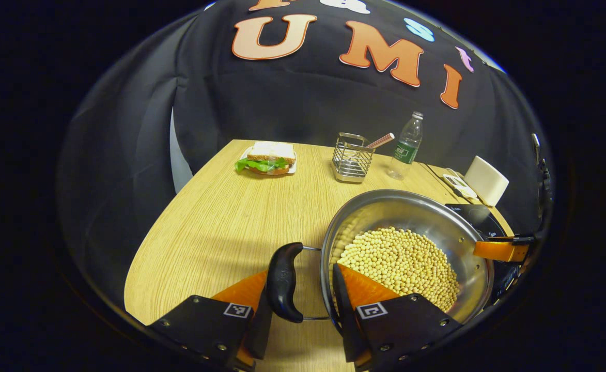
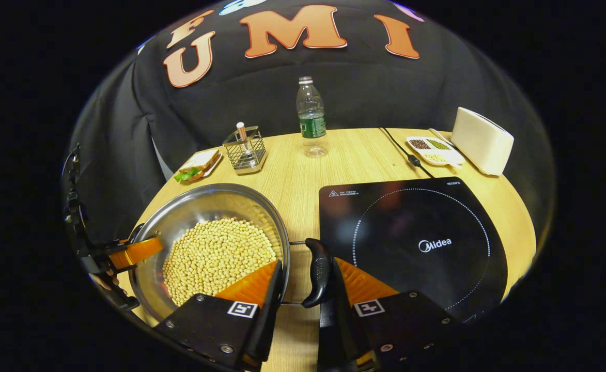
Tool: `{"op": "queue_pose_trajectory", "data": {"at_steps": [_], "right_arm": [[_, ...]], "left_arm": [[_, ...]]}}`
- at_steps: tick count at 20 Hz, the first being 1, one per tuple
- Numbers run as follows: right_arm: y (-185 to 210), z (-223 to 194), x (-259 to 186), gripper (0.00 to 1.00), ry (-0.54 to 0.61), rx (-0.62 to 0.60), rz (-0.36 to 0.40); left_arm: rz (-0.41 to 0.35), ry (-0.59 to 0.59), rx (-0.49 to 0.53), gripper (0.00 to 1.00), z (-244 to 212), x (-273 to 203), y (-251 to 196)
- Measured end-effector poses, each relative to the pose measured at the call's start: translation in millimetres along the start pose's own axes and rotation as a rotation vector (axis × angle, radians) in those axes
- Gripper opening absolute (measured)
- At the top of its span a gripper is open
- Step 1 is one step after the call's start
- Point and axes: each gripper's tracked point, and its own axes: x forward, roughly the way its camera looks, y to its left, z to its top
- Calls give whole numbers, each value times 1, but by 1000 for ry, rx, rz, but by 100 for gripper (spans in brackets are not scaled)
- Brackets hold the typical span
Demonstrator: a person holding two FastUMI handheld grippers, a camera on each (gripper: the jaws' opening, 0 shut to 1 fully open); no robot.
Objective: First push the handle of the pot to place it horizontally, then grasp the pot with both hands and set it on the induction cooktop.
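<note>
Left gripper view: round steel pot (image 1: 406, 248), lower right of frame, holds yellow soybeans (image 1: 401, 266). My left claw (image 1: 303, 305) is partly open around its black handle (image 1: 283, 281); contact unclear.

Right gripper view: pot lower left, beside black induction cooktop (image 2: 411, 243). My right claw (image 2: 305, 302) likewise brackets the opposite black handle (image 2: 317, 273).

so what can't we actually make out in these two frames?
- Left gripper view: the cooktop is mostly hidden behind the pot.
- Left gripper: whether the fingers press the pot's handle is unclear; one finger sits over the rim.
- Right gripper: same doubt at the handle.
- Right gripper view: the divided dish has contents too small to identify.
</note>
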Motion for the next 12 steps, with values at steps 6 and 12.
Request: {"op": "queue_pose_trajectory", "data": {"at_steps": [6,12], "right_arm": [[-17,13,-26,53,-52,27,10],[-48,22,-52,53,-81,58,2]], "left_arm": [[21,-43,30,58,7,-17,2],[1,-65,42,58,11,-14,-1]]}}
